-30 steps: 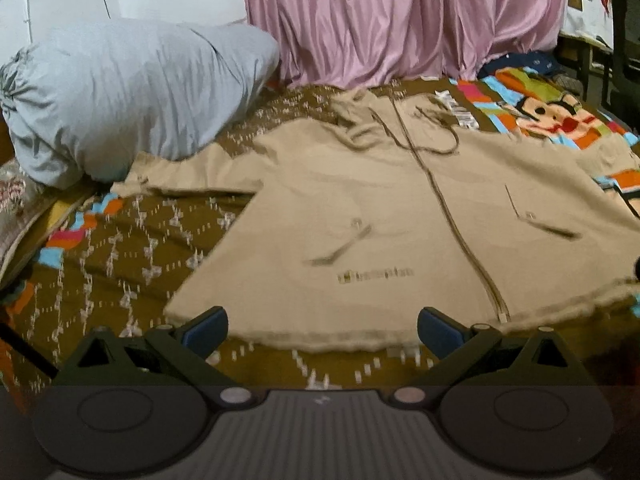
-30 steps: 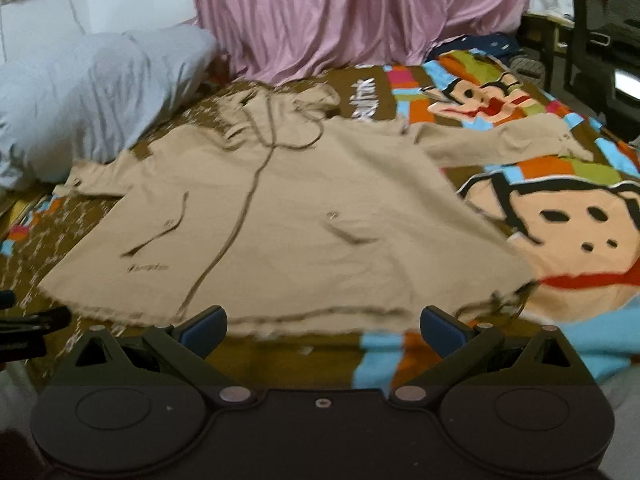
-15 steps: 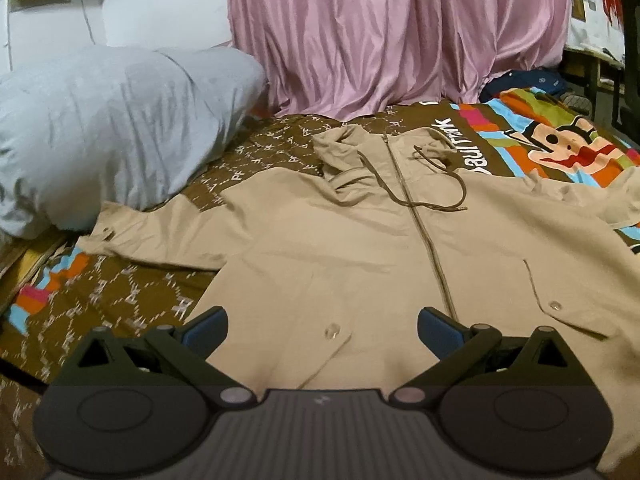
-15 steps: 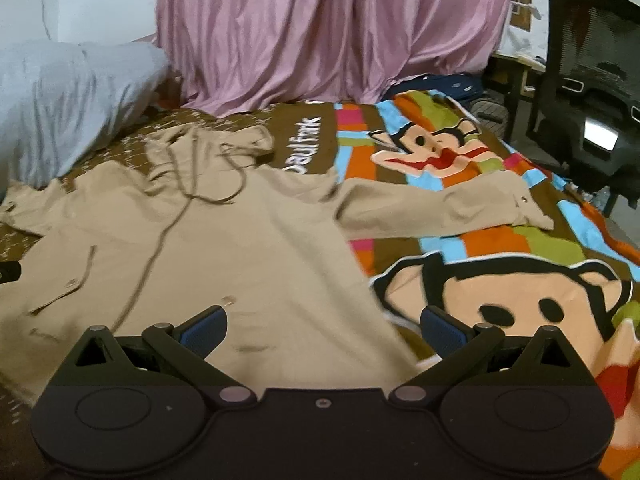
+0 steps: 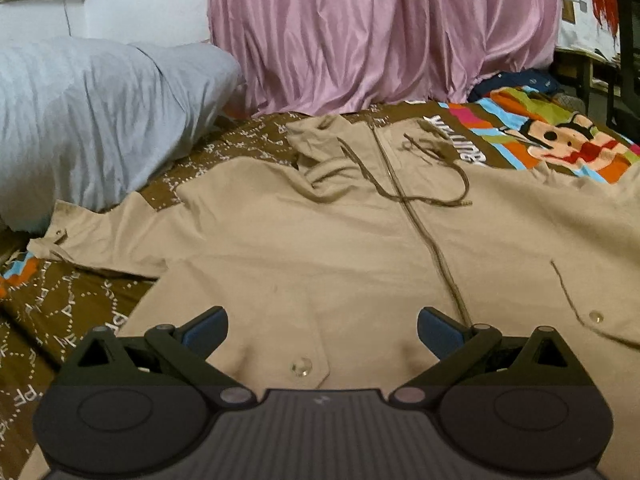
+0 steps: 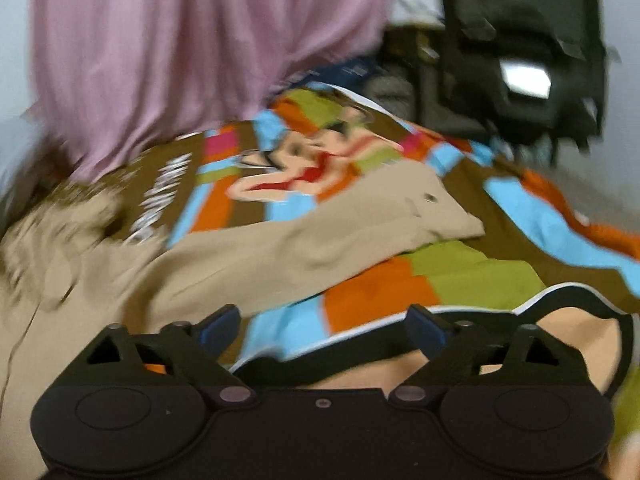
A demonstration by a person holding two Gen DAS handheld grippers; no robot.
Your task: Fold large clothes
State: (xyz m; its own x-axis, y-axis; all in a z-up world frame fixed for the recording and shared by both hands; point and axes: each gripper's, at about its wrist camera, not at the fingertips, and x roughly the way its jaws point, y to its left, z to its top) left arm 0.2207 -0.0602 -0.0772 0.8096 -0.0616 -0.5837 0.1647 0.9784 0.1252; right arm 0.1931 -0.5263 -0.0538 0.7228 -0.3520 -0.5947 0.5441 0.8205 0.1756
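A large tan zip jacket (image 5: 360, 240) with a hood and drawstrings lies spread flat, front up, on the bed. My left gripper (image 5: 322, 330) is open and empty, low over the jacket's left front panel near a snap button. The jacket's left sleeve (image 5: 100, 236) stretches toward the pillow. In the blurred right wrist view, the jacket's right sleeve (image 6: 320, 240) lies across the cartoon blanket, its cuff (image 6: 436, 204) at the far right. My right gripper (image 6: 324, 330) is open and empty just in front of that sleeve.
A big grey pillow (image 5: 92, 116) lies at the back left. A pink curtain (image 5: 380, 32) hangs behind the bed. The colourful monkey blanket (image 6: 460, 280) covers the bed. A black office chair (image 6: 520, 48) stands past the bed's right side.
Both grippers have moved forward from the hem over the jacket. The right gripper has swung right toward the outstretched right sleeve. Both stay open.
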